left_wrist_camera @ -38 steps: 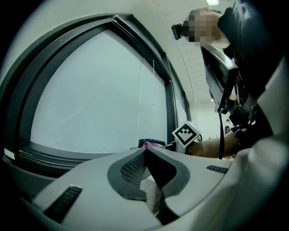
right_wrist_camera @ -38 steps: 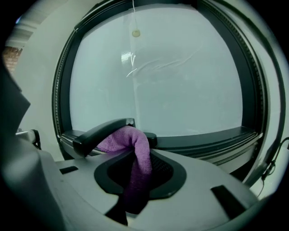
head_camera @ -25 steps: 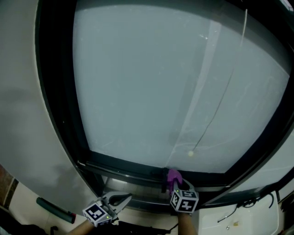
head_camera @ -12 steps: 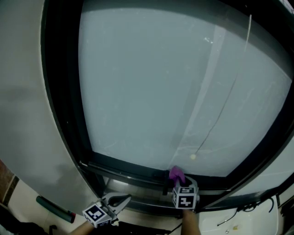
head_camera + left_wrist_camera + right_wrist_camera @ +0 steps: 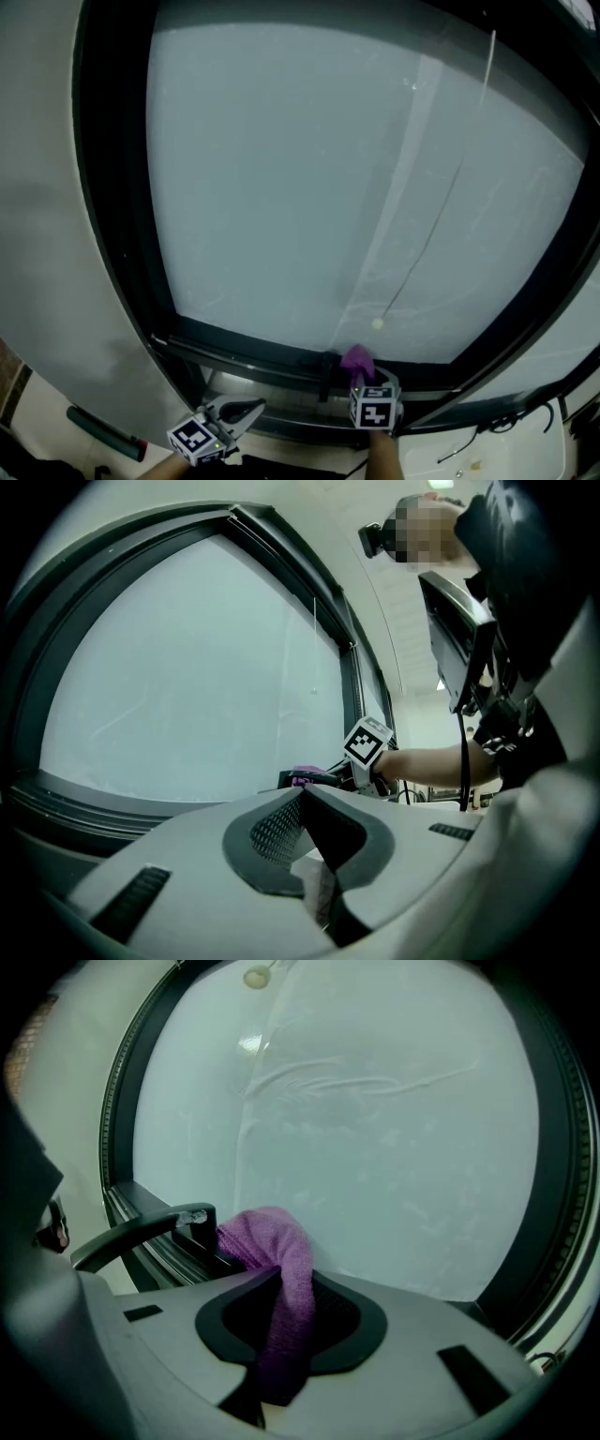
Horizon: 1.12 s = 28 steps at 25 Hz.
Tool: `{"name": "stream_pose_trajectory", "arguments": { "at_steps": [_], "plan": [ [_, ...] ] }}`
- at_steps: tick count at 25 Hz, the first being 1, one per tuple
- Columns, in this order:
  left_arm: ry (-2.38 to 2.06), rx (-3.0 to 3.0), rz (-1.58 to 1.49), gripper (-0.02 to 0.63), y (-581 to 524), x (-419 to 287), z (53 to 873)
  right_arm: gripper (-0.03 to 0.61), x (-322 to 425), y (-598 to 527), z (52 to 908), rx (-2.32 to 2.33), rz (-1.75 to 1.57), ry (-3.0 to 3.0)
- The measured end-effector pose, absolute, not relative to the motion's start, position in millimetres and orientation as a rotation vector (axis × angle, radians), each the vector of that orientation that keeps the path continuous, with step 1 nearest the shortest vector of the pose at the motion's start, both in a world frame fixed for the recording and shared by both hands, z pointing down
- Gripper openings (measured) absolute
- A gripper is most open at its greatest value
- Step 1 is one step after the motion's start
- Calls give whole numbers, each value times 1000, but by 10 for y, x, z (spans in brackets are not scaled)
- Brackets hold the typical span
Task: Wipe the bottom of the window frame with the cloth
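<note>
The window's dark bottom frame runs under frosted glass. A purple cloth is pressed against that bottom rail, right of centre, beside a dark window handle. My right gripper is shut on the cloth, which bulges out past the jaws and touches the glass edge; the handle lies just left of it. My left gripper hovers lower left, below the frame, jaws together with nothing between them. The left gripper view also catches the cloth beyond its tips.
A blind cord hangs over the glass and ends in a small knob just above the cloth. A dark rod with a red end lies at lower left. Cables sit on a white surface at lower right.
My right gripper has turned a little and stands straighter, with the cloth still on the same stretch of rail. The left gripper has stayed put; the head view shifted slightly.
</note>
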<state>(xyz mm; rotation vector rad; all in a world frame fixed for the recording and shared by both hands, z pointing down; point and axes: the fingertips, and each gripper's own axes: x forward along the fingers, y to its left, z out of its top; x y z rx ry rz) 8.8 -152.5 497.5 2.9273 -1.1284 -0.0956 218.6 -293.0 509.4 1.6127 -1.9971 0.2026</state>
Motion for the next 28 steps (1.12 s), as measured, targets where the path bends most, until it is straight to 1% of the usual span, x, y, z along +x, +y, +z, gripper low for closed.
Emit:
{"name": "stream_pose_trajectory", "arguments": {
  "at_steps": [5, 18, 28],
  "plan": [
    [-1095, 2953, -107, 3, -1610, 256, 4886, 86, 2328, -2921, 5101, 1644, 236, -2007],
    [-1106, 2973, -183, 3, -1712, 696, 4716, 86, 2718, -2854, 5145, 1599, 192, -2008],
    [-941, 3060, -226, 4, -1843, 926, 4518, 86, 2974, -2838, 5181, 1662, 260, -1975]
  ]
}}
